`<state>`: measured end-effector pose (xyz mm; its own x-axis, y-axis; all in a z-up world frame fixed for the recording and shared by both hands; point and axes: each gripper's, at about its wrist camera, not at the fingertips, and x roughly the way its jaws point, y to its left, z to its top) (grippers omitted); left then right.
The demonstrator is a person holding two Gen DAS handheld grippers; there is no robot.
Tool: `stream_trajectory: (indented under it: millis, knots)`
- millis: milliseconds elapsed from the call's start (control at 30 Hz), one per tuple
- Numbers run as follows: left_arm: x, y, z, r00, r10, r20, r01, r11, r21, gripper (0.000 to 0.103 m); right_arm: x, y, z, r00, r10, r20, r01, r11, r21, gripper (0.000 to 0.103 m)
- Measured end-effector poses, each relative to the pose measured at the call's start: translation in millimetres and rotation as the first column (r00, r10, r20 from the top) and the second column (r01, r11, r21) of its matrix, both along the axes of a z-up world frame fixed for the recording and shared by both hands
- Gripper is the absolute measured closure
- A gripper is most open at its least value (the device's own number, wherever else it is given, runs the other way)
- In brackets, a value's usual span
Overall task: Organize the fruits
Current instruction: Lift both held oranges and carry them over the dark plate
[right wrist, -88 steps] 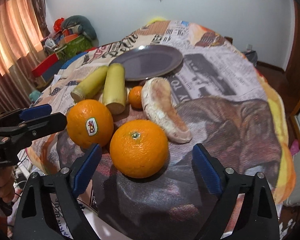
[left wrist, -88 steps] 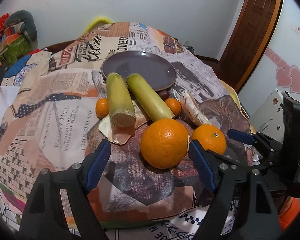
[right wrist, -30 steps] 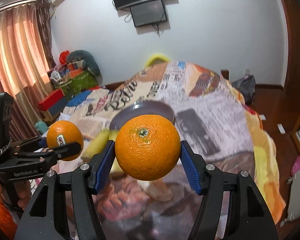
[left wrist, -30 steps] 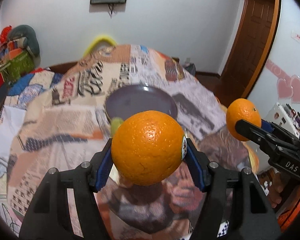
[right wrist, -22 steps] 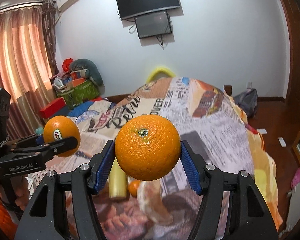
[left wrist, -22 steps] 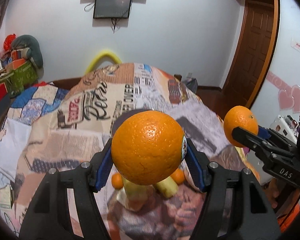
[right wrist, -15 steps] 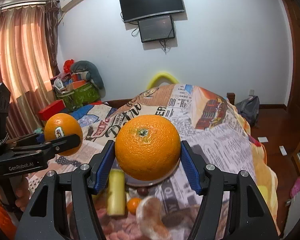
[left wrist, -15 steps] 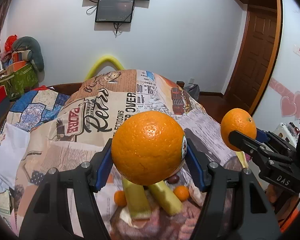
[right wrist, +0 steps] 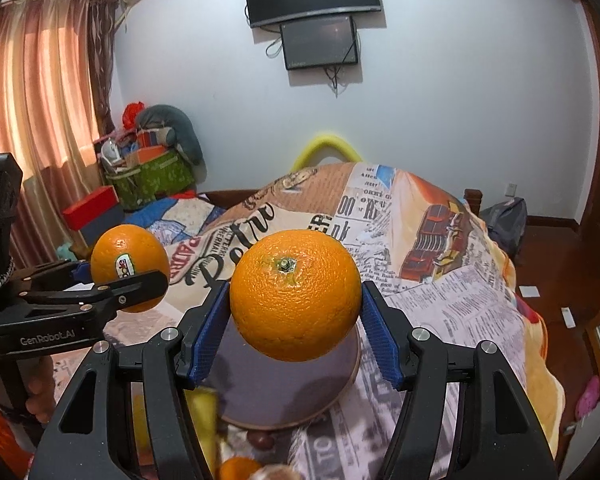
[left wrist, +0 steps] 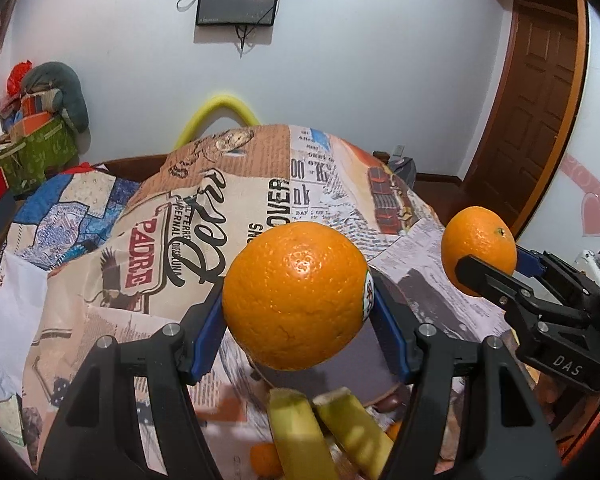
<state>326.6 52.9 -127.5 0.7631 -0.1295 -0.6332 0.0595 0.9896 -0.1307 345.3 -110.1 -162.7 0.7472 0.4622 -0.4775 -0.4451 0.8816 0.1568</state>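
My left gripper is shut on a large stickered orange, held above the near rim of the grey plate. My right gripper is shut on a second orange, held over the same grey plate. Each gripper shows in the other's view: the right one with its orange, the left one with its stickered orange. Two green-yellow stalks and a small tangerine lie on the newspaper-print cloth below the plate.
The round table wears a newspaper-print cloth. A small dark fruit and a tangerine lie by the plate's near rim. A yellow chair back stands beyond the table, a wooden door at right, and clutter at left.
Both grippers closed on oranges, lifted them off the cloth and carried them forward; the plate now lies under the fruit, and the stalks have slid toward the bottom of the views.
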Motion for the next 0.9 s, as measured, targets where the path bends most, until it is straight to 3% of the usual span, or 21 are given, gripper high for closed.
stream_trajectory:
  millis: [300,733,900]
  knots:
    - [45.8,10.2,-35.0,0.995,-0.007,-0.104,0.007,1.000,0.002,0.037,38.7,15.2,-25.6,0.996,0.032,-0.077,-0.038,0.996,-0.075,0.042]
    - [93.9,12.0,-79.4,0.962,-0.066,-0.266,0.064,0.998,-0.020,0.036,71.5,28.4,-60.9,0.974,0.066,-0.216,-0.100,0.984,-0.148,0.042]
    - [100.1,8.2,-88.5,0.955,-0.075,-0.286,0.079,0.997,0.002,0.036,78.1,32.5,-69.4,0.967,0.067,-0.247,-0.109,0.981,-0.161,0.042]
